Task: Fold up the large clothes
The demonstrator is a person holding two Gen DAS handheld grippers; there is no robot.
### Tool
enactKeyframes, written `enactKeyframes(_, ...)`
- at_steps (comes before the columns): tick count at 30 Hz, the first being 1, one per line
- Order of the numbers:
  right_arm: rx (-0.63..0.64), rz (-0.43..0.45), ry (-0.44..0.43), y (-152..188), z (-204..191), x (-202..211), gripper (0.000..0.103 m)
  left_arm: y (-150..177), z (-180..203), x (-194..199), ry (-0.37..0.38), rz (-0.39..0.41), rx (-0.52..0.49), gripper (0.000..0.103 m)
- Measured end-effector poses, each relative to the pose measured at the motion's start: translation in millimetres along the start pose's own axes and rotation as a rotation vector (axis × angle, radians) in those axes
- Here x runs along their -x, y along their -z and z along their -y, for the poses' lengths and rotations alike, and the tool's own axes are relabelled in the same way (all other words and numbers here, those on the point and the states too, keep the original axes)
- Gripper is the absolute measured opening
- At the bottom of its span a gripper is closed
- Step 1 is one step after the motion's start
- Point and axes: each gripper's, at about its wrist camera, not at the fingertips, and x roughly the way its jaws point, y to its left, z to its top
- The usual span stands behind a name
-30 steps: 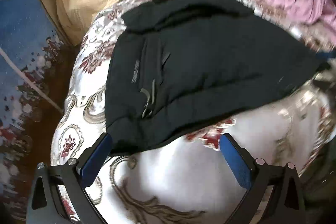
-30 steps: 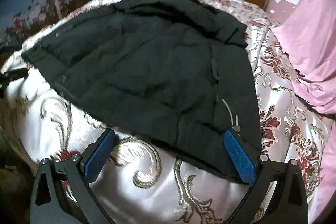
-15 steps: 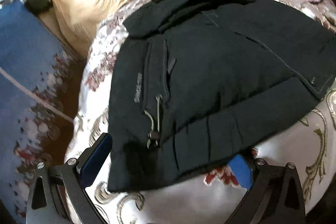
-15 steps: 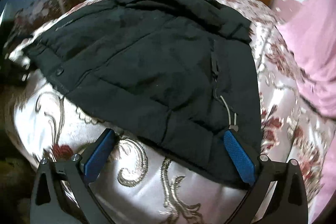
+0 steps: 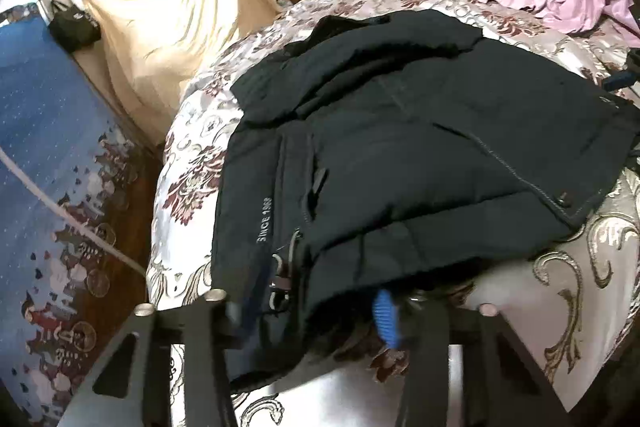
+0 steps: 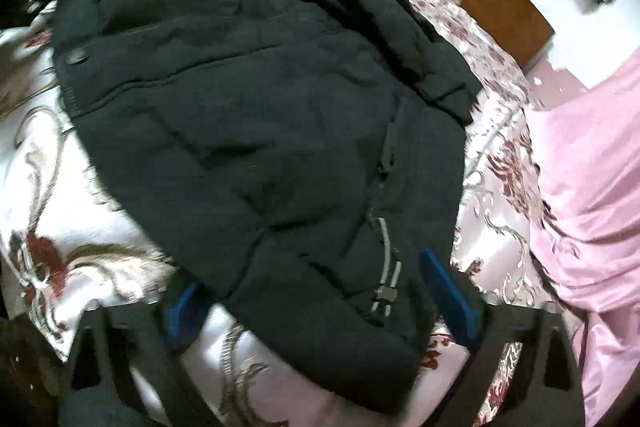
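Black jacket (image 5: 420, 155) lies spread on the bed (image 5: 580, 267). Step: grasping the near hem. Left gripper (image 5: 316, 311) jaws have just been closing, hem bunched between; right gripper (image 6: 320, 303) jaws, half-wide, closing astride its corner. Next: firm both grips, lift together, fold far.
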Motion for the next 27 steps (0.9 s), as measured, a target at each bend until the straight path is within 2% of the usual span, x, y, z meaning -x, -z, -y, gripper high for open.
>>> enactKeyframes(1,-0.003,0.008,0.001,1,0,1,0.075,-1,1,0,0.007,0.002,-0.003,0.033)
enactKeyframes(3,-0.018,0.022,-0.009,3,2,0,0.052,-1,4,1,0.019,0.004,-0.003,0.027)
enactKeyframes(5,-0.063,0.030,-0.039,8,6,-1,0.038,1,5,4,0.015,0.006,0.012,0.026)
enactKeyframes(7,-0.135,0.041,-0.077,11,12,1,0.032,3,3,6,0.021,0.012,0.043,0.022)
enactKeyframes(9,-0.181,0.063,-0.093,17,18,3,0.023,8,1,9,0.030,0.023,0.081,0.018)
enactKeyframes(12,-0.208,0.111,-0.086,24,21,10,0.013,15,0,17,0.029,0.060,0.131,0.013)
enactKeyframes(16,-0.207,0.155,-0.105,34,17,32,0.009,24,-1,39,-0.021,0.103,0.195,0.011)
enactKeyframes(18,-0.200,0.149,-0.132,40,16,43,0.009,30,-1,52,-0.033,0.126,0.218,0.010)
enactKeyframes(23,-0.225,0.153,-0.187,57,24,73,0.009,39,-5,82,-0.006,0.166,0.265,0.010)
enactKeyframes(27,-0.301,0.190,-0.224,54,45,79,0.009,24,-14,87,0.018,0.193,0.297,0.010)
